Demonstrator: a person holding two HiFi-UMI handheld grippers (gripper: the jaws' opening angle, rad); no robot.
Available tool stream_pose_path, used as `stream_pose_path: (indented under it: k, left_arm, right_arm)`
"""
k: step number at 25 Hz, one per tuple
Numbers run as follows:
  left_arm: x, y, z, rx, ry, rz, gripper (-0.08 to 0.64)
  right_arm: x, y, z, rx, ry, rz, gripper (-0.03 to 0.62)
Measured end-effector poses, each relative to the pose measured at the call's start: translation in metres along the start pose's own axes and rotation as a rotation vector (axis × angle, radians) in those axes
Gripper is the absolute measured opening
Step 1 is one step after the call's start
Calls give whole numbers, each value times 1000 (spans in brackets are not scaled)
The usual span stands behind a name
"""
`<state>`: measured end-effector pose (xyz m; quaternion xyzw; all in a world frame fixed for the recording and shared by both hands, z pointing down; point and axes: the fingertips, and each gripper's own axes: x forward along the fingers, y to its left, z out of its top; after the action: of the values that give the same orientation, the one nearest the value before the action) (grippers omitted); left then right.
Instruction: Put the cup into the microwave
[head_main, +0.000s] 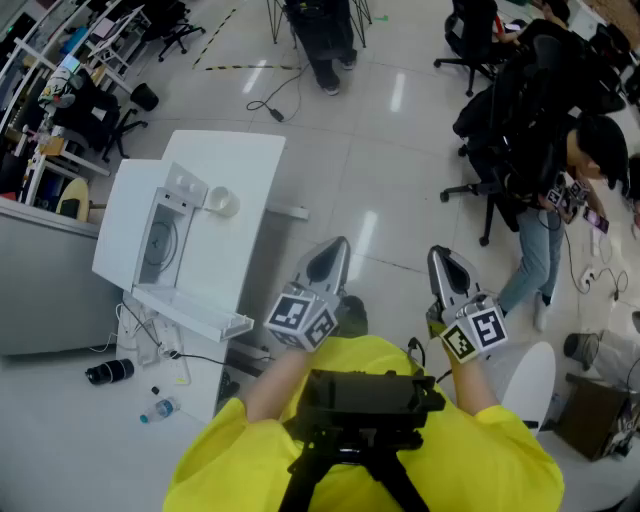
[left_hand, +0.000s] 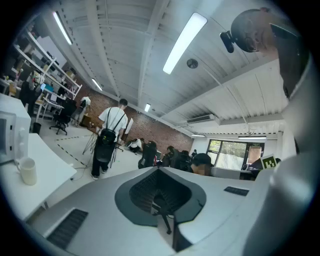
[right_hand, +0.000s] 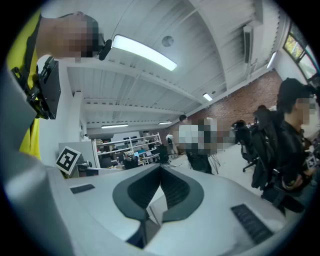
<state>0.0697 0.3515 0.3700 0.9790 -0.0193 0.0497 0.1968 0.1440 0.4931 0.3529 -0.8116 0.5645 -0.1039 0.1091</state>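
A white cup (head_main: 222, 202) stands on the white table (head_main: 245, 160), just right of the white microwave (head_main: 135, 215). The microwave's door (head_main: 195, 312) looks swung open at the near end. Both grippers are held in front of the person's chest, right of the table and well away from the cup. My left gripper (head_main: 335, 248) has its jaws together with nothing between them, and so does my right gripper (head_main: 440, 258). The left gripper view shows the cup (left_hand: 27, 171) far off at the left beside the microwave's edge (left_hand: 7, 137), past the shut left gripper (left_hand: 159, 170). The right gripper (right_hand: 161, 169) faces the room.
A person in dark clothes (head_main: 560, 170) stands at the right among black office chairs (head_main: 480, 120); another person (head_main: 325, 35) stands at the back. On the floor by the table lie a water bottle (head_main: 160, 408), a black cylinder (head_main: 110, 372) and cables. A grey cabinet (head_main: 40, 280) stands at the left.
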Motion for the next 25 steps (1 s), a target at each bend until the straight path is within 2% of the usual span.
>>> stream_pose_path:
  k: [5, 8, 11, 14, 18, 21, 25]
  left_arm:
    - [12, 86, 55, 4, -63, 74, 0]
    - [-3, 136, 86, 27, -107, 173, 0]
    - [-29, 188, 101, 14, -142, 310, 0]
    - [-57, 232, 102, -4, -163, 455, 0]
    - [-95, 285, 100, -52, -212, 686, 0]
    - [-113, 321, 105, -32, -249, 830, 0]
    - [-126, 370, 90, -34, -259, 1006, 0]
  right_arm:
    - [115, 19, 11, -43, 32, 127, 6]
    - [182, 42, 14, -53, 43, 226, 6]
    - [244, 74, 5, -53, 88, 347, 6]
    - [294, 108, -12, -69, 149, 482, 6]
    - [359, 145, -40, -58, 248, 675, 6]
    - [413, 171, -56, -59, 313, 808, 6]
    - [474, 203, -73, -73, 384, 976, 6]
